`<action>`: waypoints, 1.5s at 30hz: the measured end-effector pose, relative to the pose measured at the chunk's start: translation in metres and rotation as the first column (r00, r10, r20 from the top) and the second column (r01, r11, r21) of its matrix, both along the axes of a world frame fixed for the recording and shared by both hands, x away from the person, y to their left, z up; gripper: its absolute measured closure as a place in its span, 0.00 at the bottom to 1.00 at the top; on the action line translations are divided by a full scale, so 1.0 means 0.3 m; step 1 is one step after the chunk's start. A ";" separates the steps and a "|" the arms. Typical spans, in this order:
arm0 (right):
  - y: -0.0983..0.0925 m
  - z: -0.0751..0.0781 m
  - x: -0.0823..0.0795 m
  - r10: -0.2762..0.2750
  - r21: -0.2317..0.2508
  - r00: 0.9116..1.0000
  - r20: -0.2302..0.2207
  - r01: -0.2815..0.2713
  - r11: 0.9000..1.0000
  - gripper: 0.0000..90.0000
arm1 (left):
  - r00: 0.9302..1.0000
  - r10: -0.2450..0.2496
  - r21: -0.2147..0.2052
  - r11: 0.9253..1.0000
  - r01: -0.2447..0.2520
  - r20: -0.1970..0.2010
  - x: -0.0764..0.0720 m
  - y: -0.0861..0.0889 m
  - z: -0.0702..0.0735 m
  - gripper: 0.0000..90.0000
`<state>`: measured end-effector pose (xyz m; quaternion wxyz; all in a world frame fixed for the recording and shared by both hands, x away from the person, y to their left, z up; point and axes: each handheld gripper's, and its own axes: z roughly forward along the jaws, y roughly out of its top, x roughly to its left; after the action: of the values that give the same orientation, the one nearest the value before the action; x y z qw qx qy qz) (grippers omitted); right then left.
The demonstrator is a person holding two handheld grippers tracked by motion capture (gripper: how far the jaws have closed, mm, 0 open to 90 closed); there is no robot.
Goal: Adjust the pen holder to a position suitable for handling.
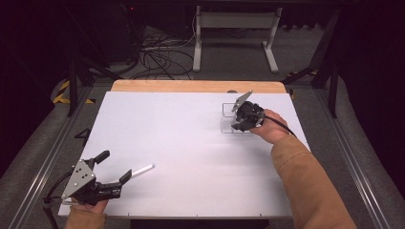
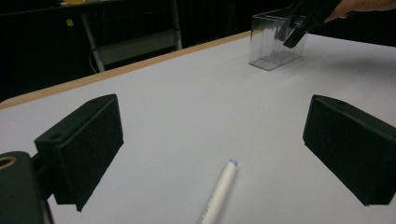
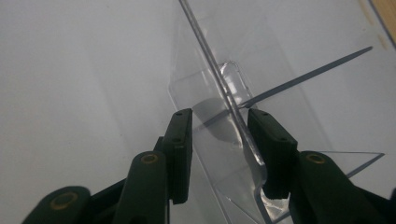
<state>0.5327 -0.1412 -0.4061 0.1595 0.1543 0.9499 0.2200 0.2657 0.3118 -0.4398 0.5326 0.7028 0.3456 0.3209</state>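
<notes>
Clear plastic box point(image 1: 231, 119) stands toward the far right of my white surface point(image 1: 191, 143) in the high view, with my right tool point(image 1: 242, 125) lowered over its near right side. My left tool point(image 1: 115, 168) rests at the near left corner, its jaws spread, and a white pen point(image 1: 142, 170) lies just beyond its tips

From the left gripper view, my two black jaws stand wide apart with the pen point(image 2: 218, 193) lying on the surface between them, touching neither. The box point(image 2: 275, 42) sits upright far off, my right tool point(image 2: 299, 32) dipping over its rim

From the right gripper view, my right tool point(image 3: 219, 140) straddles one clear wall of the box point(image 3: 219, 88): one jaw on each side, partly spread, the right pad close against the wall, the left pad apart from it
</notes>
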 end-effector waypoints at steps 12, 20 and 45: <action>-0.002 0.028 -0.032 0.047 0.002 0.999 -0.021 -0.047 0.999 0.93 | 1.000 0.001 0.001 1.000 -0.001 0.001 -0.001 -0.002 0.001 0.06; 0.038 0.071 -0.078 0.091 0.034 0.995 -0.038 -0.089 0.995 0.97 | 1.000 0.000 0.010 1.000 0.000 0.005 -0.001 0.000 0.002 0.06; 0.365 0.083 -0.268 0.350 0.033 0.933 -0.083 -0.348 0.937 0.97 | 1.000 -0.001 0.008 1.000 0.001 0.008 -0.001 0.001 0.002 0.06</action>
<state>0.4524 -0.0317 -0.3811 0.0746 -0.0060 0.9663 0.2463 0.2654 0.3121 -0.4393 0.5314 0.7037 0.3419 0.3248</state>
